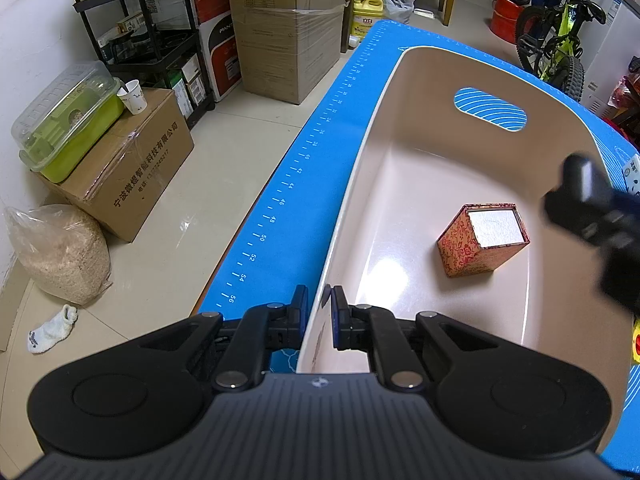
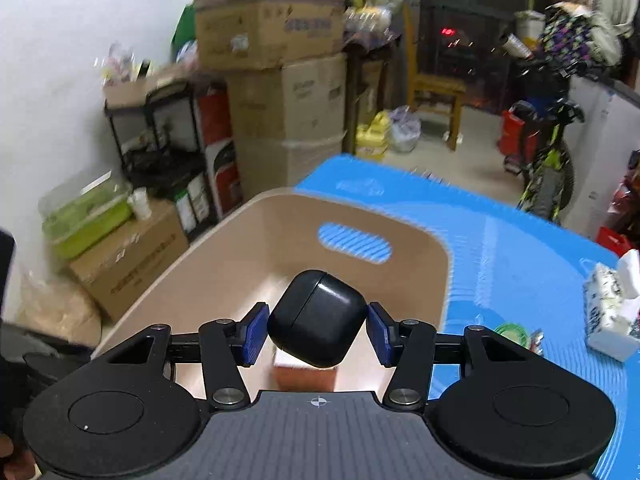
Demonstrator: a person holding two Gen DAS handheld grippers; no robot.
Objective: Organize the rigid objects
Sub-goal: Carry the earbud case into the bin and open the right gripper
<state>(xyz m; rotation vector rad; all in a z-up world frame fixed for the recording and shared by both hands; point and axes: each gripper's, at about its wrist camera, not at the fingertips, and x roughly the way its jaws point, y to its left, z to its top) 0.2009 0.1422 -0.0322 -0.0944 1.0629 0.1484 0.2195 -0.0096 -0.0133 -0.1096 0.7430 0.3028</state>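
Note:
A beige plastic bin (image 1: 360,184) with a handle slot stands on a blue mat (image 1: 304,184). Inside it lies a red patterned box (image 1: 480,240) with a white top. My left gripper (image 1: 320,308) is shut on the bin's near rim, one finger on each side of the wall. In the right wrist view my right gripper (image 2: 317,328) is shut on a black rounded case (image 2: 316,316), held tilted above the bin (image 2: 224,264), with the red box (image 2: 304,376) just below it. The right gripper shows as a blurred dark shape (image 1: 584,204) at the bin's right side.
A tissue pack (image 2: 612,308) and a small green item (image 2: 510,332) lie on the mat (image 2: 520,248) right of the bin. Cardboard boxes (image 1: 288,28), a black shelf (image 1: 148,36), a green container (image 1: 68,120) and a bicycle (image 1: 560,40) stand on the floor around the table.

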